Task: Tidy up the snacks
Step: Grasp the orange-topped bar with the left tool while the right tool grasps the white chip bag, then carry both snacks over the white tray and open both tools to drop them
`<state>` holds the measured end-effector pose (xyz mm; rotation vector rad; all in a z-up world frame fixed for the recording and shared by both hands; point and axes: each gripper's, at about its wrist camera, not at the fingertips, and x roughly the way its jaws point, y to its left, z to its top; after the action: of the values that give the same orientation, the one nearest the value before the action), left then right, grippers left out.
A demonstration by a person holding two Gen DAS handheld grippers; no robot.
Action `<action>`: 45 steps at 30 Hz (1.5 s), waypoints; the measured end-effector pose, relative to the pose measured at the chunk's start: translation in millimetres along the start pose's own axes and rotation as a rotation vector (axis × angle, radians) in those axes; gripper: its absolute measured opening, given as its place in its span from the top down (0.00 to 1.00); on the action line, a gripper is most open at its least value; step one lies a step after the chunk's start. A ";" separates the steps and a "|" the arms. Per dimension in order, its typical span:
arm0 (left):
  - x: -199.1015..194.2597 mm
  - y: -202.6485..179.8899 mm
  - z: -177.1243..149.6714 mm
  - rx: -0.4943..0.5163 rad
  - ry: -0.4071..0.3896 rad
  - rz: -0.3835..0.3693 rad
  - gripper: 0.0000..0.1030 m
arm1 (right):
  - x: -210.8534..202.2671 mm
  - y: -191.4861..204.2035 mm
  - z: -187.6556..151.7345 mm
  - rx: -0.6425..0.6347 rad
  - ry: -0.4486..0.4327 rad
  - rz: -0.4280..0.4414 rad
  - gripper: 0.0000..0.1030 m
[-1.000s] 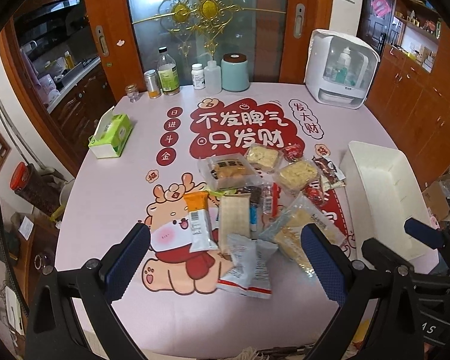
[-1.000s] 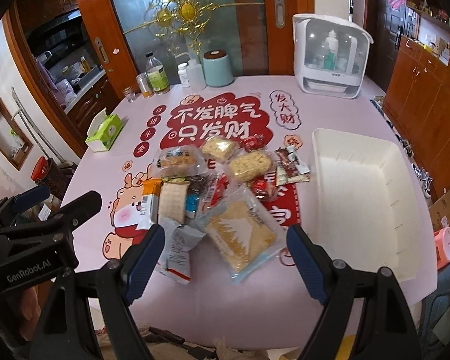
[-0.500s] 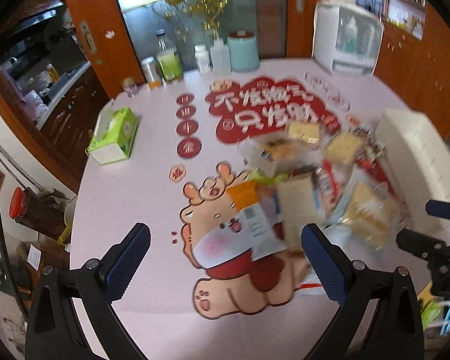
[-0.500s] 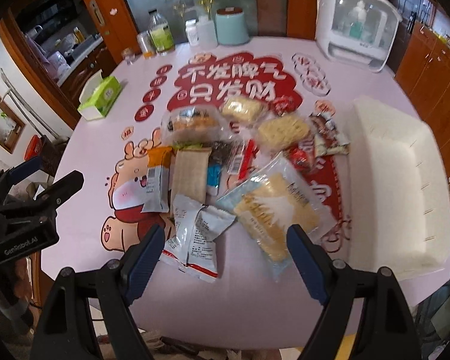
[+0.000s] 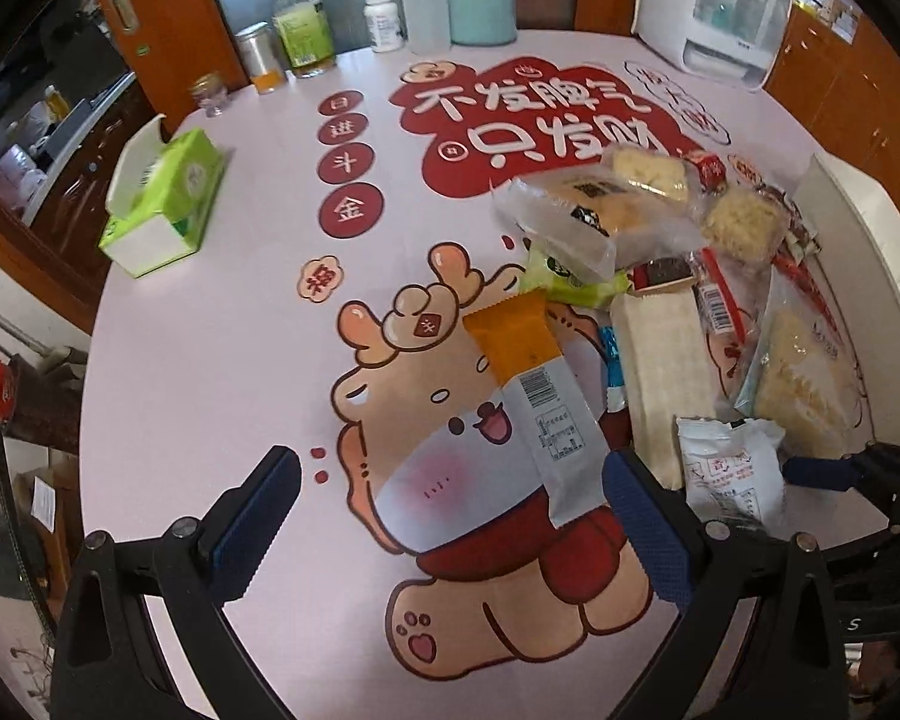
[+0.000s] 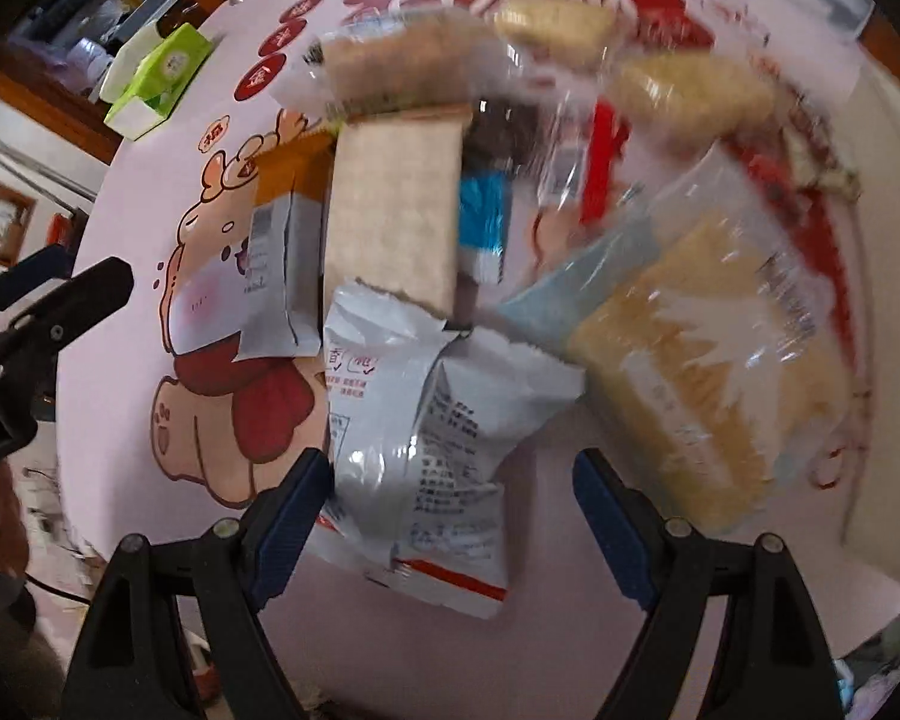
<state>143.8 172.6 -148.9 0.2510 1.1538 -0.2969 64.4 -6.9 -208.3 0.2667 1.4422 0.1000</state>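
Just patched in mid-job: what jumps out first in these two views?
A heap of snack packets sprawls over the cartoon-printed tablecloth, a white bin at its far right edge. The right tongs gape open straight over a crinkled silver packet; the left tongs, also open, frame an orange-and-silver packet.

Probably a home dining room: wooden cabinets (image 5: 864, 84), printed tablecloth (image 5: 210, 372).

Snack pile (image 5: 660, 312) crowds the table's (image 5: 210, 360) right; left lies bare.
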 end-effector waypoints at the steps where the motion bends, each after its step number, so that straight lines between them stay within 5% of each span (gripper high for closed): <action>1: 3.2 -0.9 1.0 0.003 0.004 -0.003 0.03 | 1.4 -0.3 0.2 0.003 0.002 0.006 0.19; 2: 6.6 -1.3 2.6 0.005 0.009 -0.007 0.03 | 2.5 -0.3 0.5 0.002 0.007 0.011 0.21; 4: 16.1 -3.4 6.9 0.006 0.023 -0.018 0.03 | 3.8 -1.2 1.2 0.007 0.031 0.074 0.41; 8: 36.5 -8.1 15.1 -0.005 0.067 -0.044 0.03 | 0.2 -2.0 0.1 0.006 0.026 0.058 0.49; 20: 103.0 -15.5 24.6 -0.135 0.248 -0.101 0.08 | -10.3 -9.8 -7.6 -0.012 0.008 -0.028 0.51; 23: 103.5 -28.2 21.9 -0.094 0.227 -0.036 0.17 | -12.0 -9.9 -9.0 -0.012 0.003 -0.033 0.51; 25: 98.5 -36.7 19.9 -0.074 0.204 -0.031 0.32 | -15.6 -10.2 -10.3 -0.015 -0.010 -0.033 0.52; 27: 92.4 -43.3 18.9 -0.054 0.190 -0.036 0.63 | -21.0 -10.3 -11.5 -0.022 -0.028 -0.033 0.56; 33: 75.8 -54.9 4.4 -0.048 0.203 -0.044 0.67 | -42.3 -6.5 -13.7 -0.050 -0.087 -0.053 0.57; 39: 6.9 -82.5 -3.4 0.049 0.056 -0.047 0.67 | -88.4 -12.3 -17.4 -0.043 -0.238 -0.091 0.58; 45: -66.3 -105.3 10.4 0.120 -0.083 -0.131 0.66 | -140.4 -32.9 -22.4 0.038 -0.388 -0.111 0.58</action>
<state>90.4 77.5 -88.2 0.2669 1.0738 -0.4887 21.0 -67.9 -83.0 0.2222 1.0706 -0.0679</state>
